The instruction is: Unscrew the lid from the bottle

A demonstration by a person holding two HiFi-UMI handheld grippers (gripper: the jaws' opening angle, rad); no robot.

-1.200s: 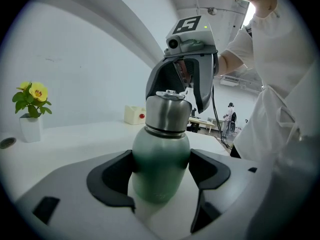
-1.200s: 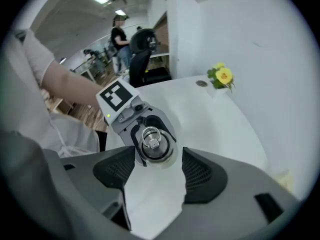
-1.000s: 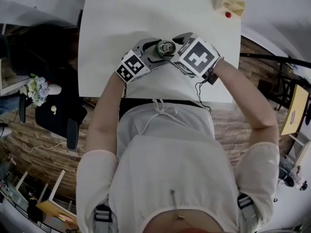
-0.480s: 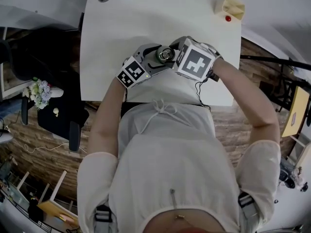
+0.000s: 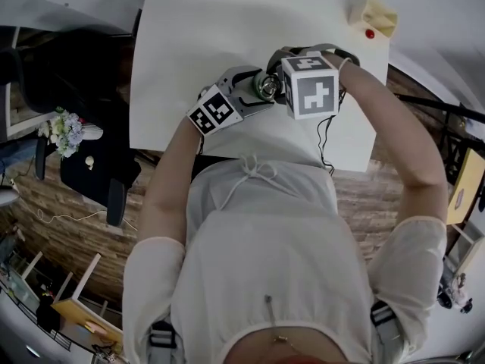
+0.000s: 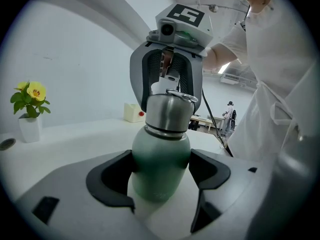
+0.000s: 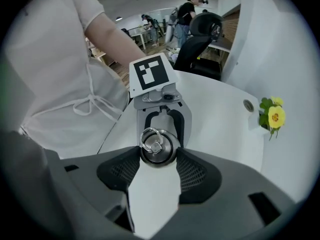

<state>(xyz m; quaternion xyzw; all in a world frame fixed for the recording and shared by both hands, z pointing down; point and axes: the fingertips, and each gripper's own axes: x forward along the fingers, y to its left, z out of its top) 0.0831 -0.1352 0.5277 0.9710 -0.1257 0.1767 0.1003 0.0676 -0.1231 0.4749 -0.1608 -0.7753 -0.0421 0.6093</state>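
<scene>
Far off to the left of the sage-green metal bottle (image 6: 161,149), a small white pot with a yellow flower (image 6: 30,126) sits at the white table's (image 5: 197,44) back edge. Now the left gripper (image 6: 161,166): its jaws pinch the bottle's body from both sides, holding it upright near the table's front edge. On top of the bottle, the rounded steel lid with a ring handle (image 7: 156,146) is still on. The right gripper (image 7: 157,159) points steeply down over it, jaws just closed in, pads pressing the lid's rim. Far right of the bottle, a pale yellow box with a red button (image 5: 377,15).
</scene>
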